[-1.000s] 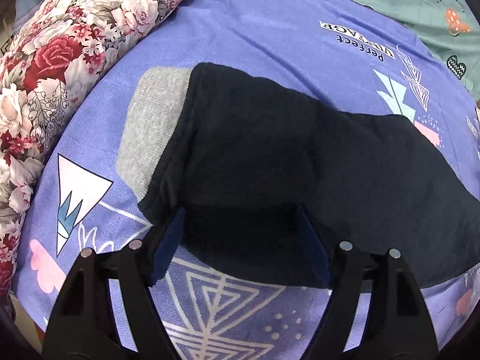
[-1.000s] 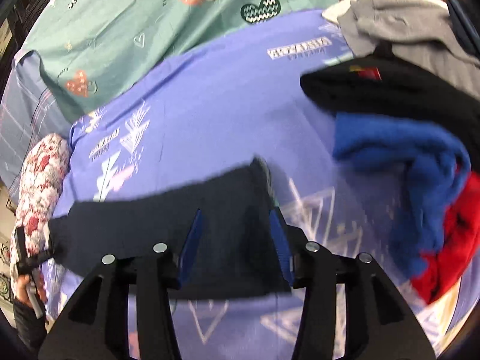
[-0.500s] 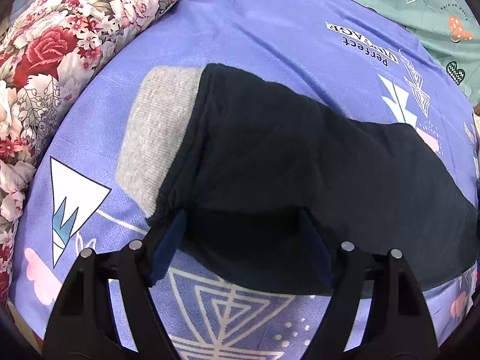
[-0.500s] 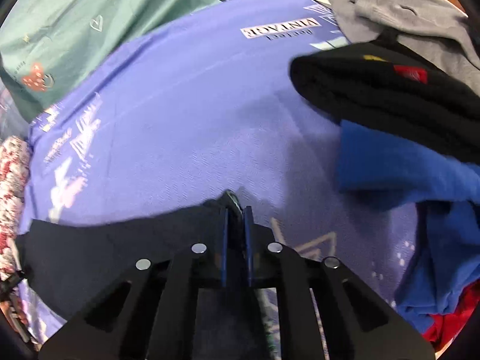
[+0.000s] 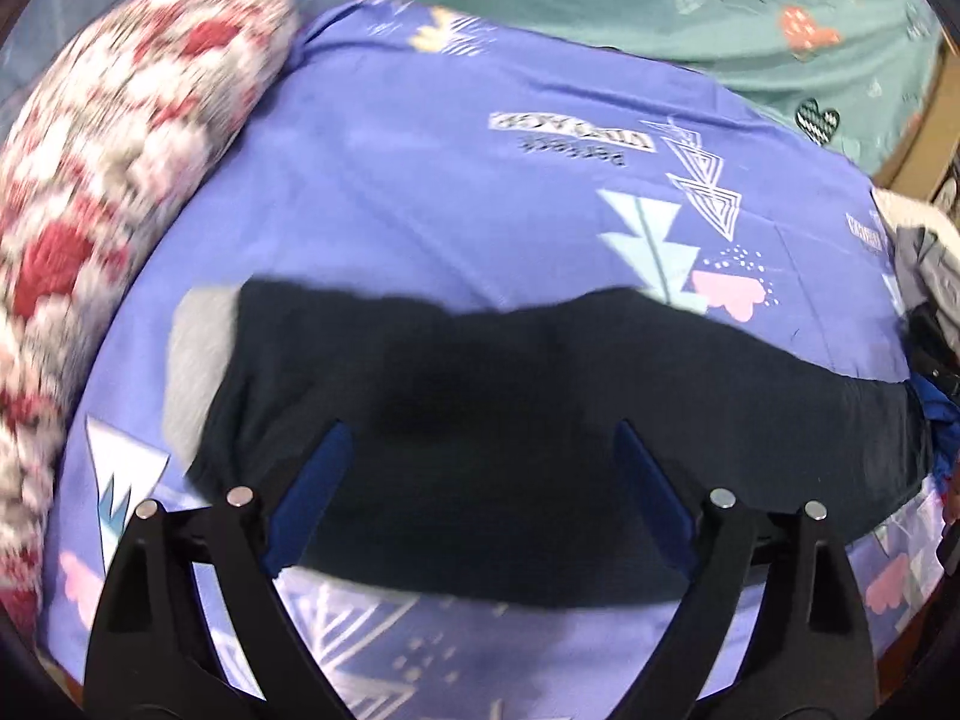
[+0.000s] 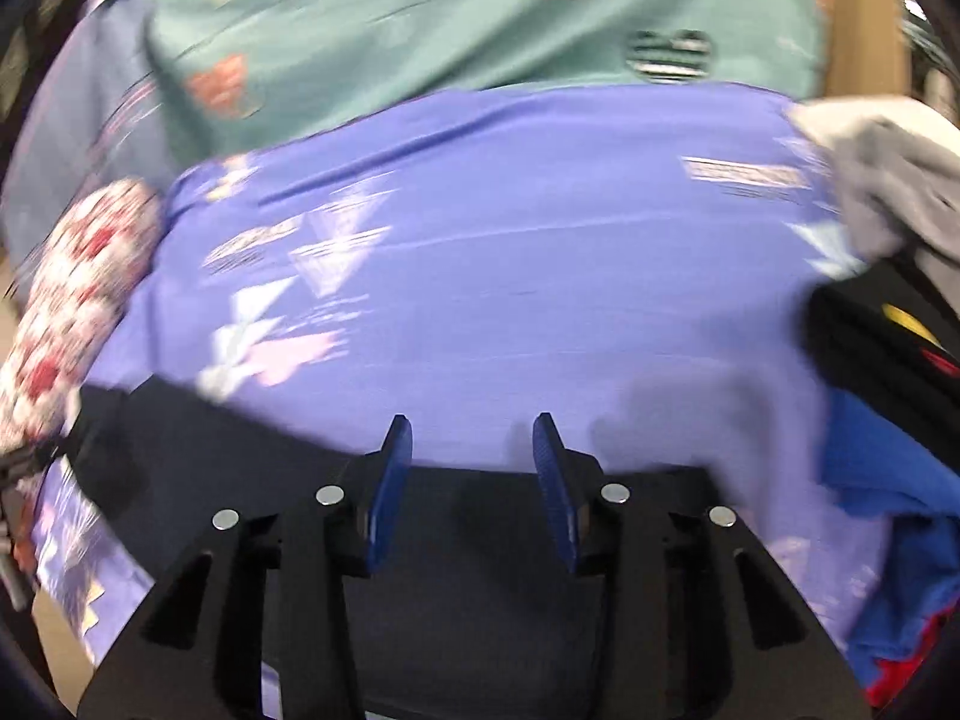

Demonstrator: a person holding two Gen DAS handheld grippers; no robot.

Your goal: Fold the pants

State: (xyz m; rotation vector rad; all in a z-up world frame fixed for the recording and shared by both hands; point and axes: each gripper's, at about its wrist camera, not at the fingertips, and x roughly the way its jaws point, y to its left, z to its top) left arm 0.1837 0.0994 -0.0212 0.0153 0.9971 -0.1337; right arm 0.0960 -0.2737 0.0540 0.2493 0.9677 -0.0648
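Observation:
Black pants lie flat and long across the purple patterned sheet, with the grey waistband at their left end. My left gripper hovers over the near edge of the pants. Its jaws are wide and still opening, and the pads press on nothing. In the right wrist view the pants run from the left to under my right gripper. Its jaws are opening too. Its blue fingertips stand apart over the pants' far edge and the sheet, free of the cloth.
A floral bolster borders the sheet on the left and a teal blanket lies behind it. On the right sits a pile of clothes: a grey garment, a black one, a blue one.
The left gripper drew back and up from the pants and its jaws spread wider. The right gripper pinched the pants' end half a second ago, then opened, let go and swung sideways.

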